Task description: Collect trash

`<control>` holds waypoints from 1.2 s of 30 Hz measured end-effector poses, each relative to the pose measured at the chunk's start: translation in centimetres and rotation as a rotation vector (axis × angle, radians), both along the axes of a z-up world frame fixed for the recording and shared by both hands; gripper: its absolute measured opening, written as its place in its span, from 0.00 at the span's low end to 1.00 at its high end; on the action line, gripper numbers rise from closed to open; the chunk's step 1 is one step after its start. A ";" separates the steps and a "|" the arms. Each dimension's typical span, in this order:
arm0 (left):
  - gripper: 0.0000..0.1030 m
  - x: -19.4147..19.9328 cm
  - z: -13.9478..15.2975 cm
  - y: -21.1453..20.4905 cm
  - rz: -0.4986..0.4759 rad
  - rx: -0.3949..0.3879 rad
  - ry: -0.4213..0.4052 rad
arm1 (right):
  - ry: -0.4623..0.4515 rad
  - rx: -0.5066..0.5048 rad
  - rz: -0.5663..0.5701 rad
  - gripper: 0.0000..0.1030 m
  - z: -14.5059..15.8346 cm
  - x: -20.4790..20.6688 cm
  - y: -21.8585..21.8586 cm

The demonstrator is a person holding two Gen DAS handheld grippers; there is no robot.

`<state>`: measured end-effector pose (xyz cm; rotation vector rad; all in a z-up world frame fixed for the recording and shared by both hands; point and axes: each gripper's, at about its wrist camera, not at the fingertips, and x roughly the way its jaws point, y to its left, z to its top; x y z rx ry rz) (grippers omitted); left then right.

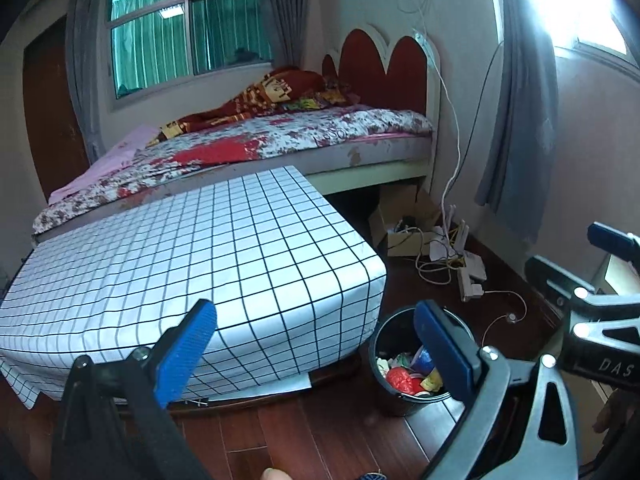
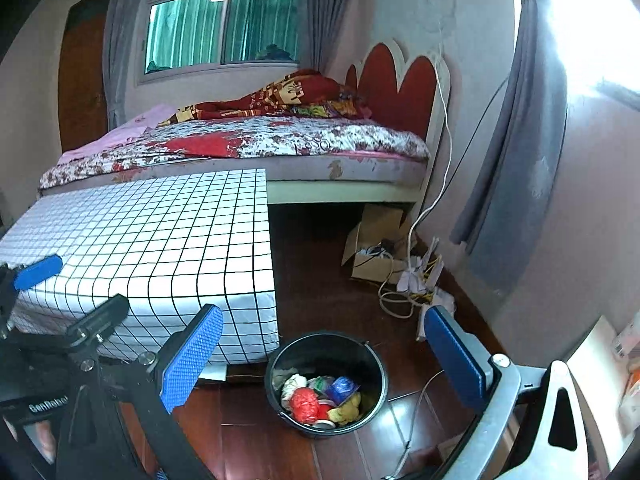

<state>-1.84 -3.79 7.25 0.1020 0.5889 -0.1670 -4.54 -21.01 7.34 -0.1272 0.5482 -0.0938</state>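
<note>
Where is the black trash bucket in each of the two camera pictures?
Left wrist view: the black bucket is low and right of centre, partly hidden behind a blue finger.
Right wrist view: the bucket sits low in the middle, in plain view between the fingers.
Shared landmark: the checked white cover, just left of the bucket in both.

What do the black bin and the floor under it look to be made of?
The round black bin looks like plastic: smooth, slightly glossy wall, thin rolled rim. The dark reddish-brown plank floor looks like polished wood or laminate: visible board seams and window glare. Which of the two, I cannot tell.
</note>
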 end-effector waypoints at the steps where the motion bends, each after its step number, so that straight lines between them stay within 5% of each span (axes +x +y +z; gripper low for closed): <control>1: 0.97 -0.2 0.1 0.0 -0.002 0.000 -0.002 | -0.001 0.000 0.000 0.99 0.1 -0.1 0.0; 36: 0.97 0.1 -0.2 -0.5 -0.022 -0.040 0.015 | 0.005 0.029 -0.037 0.99 0.0 -0.3 -1.5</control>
